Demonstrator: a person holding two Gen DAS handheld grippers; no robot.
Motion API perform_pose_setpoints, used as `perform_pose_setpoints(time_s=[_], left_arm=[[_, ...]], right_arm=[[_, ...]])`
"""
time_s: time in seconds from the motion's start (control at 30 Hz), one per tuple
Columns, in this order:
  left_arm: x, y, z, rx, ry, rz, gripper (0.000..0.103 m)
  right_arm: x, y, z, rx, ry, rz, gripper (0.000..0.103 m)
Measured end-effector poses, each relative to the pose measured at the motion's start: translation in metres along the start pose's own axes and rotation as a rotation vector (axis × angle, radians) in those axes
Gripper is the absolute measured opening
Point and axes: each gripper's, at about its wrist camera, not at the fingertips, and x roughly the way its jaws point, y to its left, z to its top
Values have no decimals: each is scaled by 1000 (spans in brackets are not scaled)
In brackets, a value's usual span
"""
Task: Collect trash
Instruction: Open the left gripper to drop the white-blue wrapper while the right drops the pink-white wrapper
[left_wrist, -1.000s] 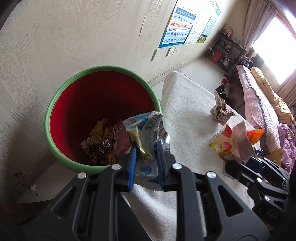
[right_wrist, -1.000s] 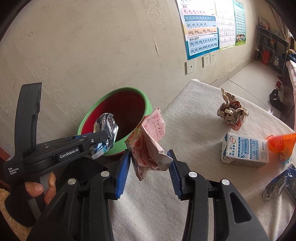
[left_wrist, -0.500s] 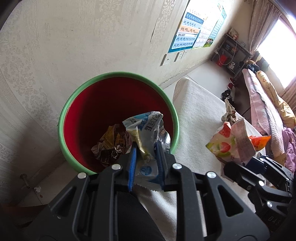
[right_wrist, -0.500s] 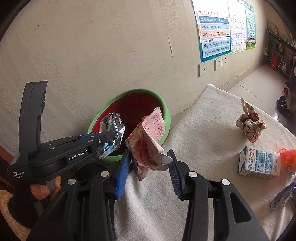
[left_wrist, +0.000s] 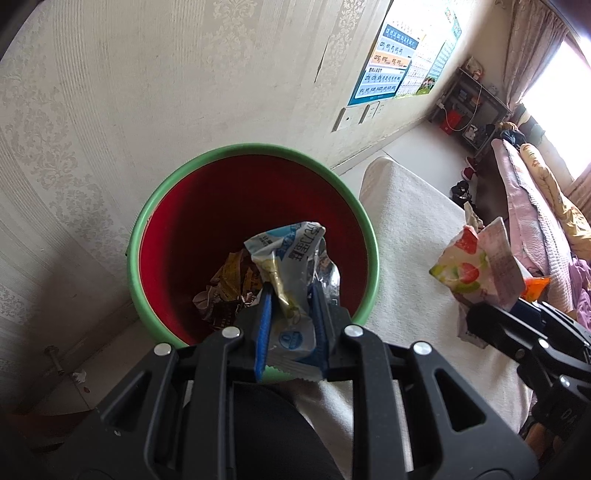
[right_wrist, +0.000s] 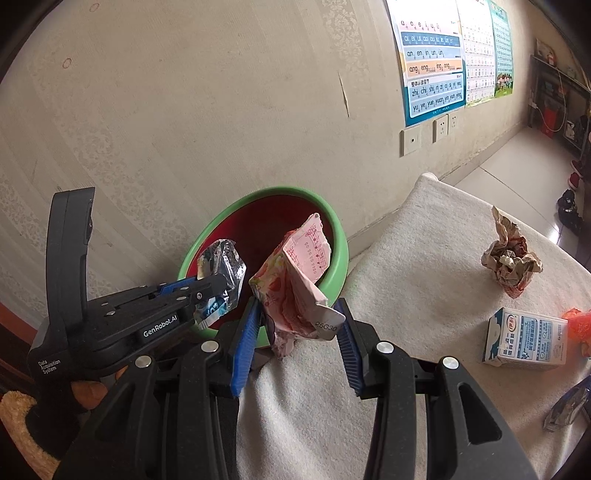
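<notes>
The bin (left_wrist: 146, 236) looks like smooth plastic, with a green rim and a glossy red inside. The wrapper (left_wrist: 295, 258) clamped in the left gripper (left_wrist: 291, 325) is shiny crinkled foil-film — silvery where it folds. The right gripper (right_wrist: 297, 343), matt black plastic with ribbed blue pads (right_wrist: 243, 343), pinches a creased pink packet (right_wrist: 295, 291) of paper-like stock. The table cover (right_wrist: 406, 266) is nubbly off-white cloth; the milk carton (right_wrist: 526, 343) is smooth printed card, and the paper ball (right_wrist: 511, 258) is crumpled and dull.

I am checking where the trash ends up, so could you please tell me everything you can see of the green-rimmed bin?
The bin is a round bucket, apparently plastic, with a light green rim and outside and a deep red inside. It stands upright between the patterned wall and the white-covered table. Crumpled wrappers lie at its bottom. The blue-and-white wrapper, pinched in the left gripper, hangs over its opening.
</notes>
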Motion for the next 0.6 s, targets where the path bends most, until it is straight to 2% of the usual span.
perform_pose_setpoints(time_s=[0.4,0.43,0.47,0.5,0.57,0.6], left_arm=[[7,22,15,-49,-16,41,20],[7,24,16,-57,-21,54,21],[6,27,17,-68,-25,66,29],[6,30,17,-79,-28,77,40],[5,34,15,-93,-33,87,48],[4,35,14,-94,-32,90,49]], right_arm=[[27,23,25,-16,29,30,42],[28,25,27,-15,32,34,42],[30,26,28,-15,36,41,43],[30,27,29,-17,36,46,53],[27,26,28,-21,18,39,64],[24,25,26,-20,14,34,65]])
